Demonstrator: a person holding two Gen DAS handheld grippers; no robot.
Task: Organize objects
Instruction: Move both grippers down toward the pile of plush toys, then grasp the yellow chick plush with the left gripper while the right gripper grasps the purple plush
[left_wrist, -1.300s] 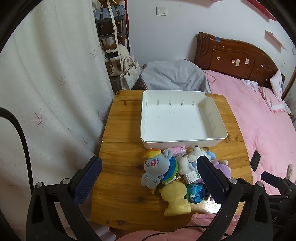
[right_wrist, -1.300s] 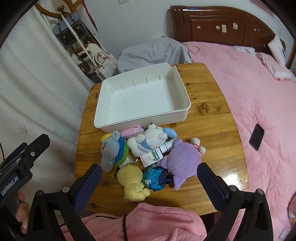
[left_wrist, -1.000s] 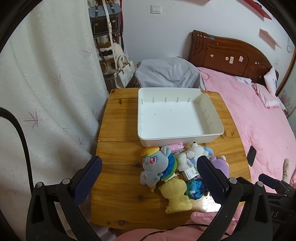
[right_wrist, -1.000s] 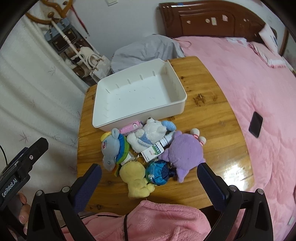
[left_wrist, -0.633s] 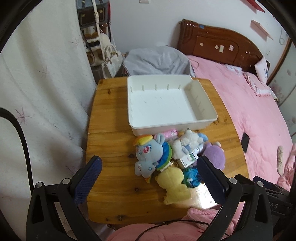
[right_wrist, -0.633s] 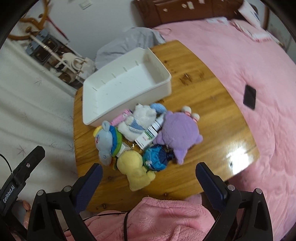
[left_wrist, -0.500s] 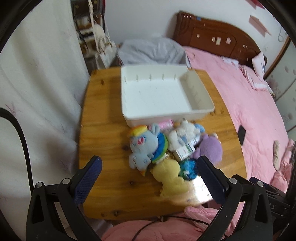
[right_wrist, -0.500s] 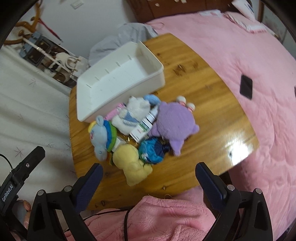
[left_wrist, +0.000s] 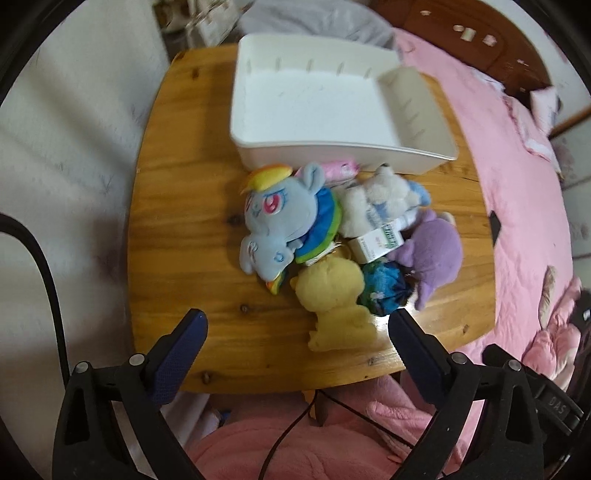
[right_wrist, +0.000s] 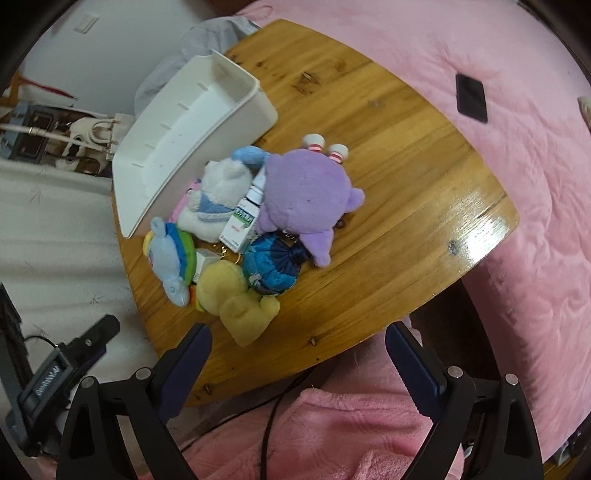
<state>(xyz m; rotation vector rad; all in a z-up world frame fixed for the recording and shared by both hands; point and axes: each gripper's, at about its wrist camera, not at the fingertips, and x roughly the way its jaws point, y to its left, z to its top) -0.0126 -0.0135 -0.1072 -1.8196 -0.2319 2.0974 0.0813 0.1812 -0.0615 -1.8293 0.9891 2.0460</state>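
Observation:
A heap of toys lies on a wooden table (left_wrist: 184, 206) in front of an empty white bin (left_wrist: 314, 99): a blue pony plush (left_wrist: 284, 221), a yellow plush (left_wrist: 332, 302), a white plush (left_wrist: 376, 199), a purple plush (left_wrist: 436, 251), a blue ball-like toy (left_wrist: 384, 291), a small white-green box (left_wrist: 376, 242) and a pink item (left_wrist: 338, 170). My left gripper (left_wrist: 295, 328) is open above the table's near edge, over the yellow plush. My right gripper (right_wrist: 297, 338) is open and empty, near the yellow plush (right_wrist: 232, 295); the purple plush (right_wrist: 306, 195) and bin (right_wrist: 184, 140) lie beyond.
A pink bed (right_wrist: 517, 110) with a black phone (right_wrist: 471, 98) borders the table on the right. A white curtain (left_wrist: 74, 129) hangs at the left. A grey bundle (left_wrist: 314, 18) and handbags (right_wrist: 85, 140) stand behind the table. Pink clothing (left_wrist: 295, 443) is below both grippers.
Both grippers have tilted downward and moved closer over the toy heap; the toys now look larger and nearer. The toys and bin have not moved. Both grippers stay open.

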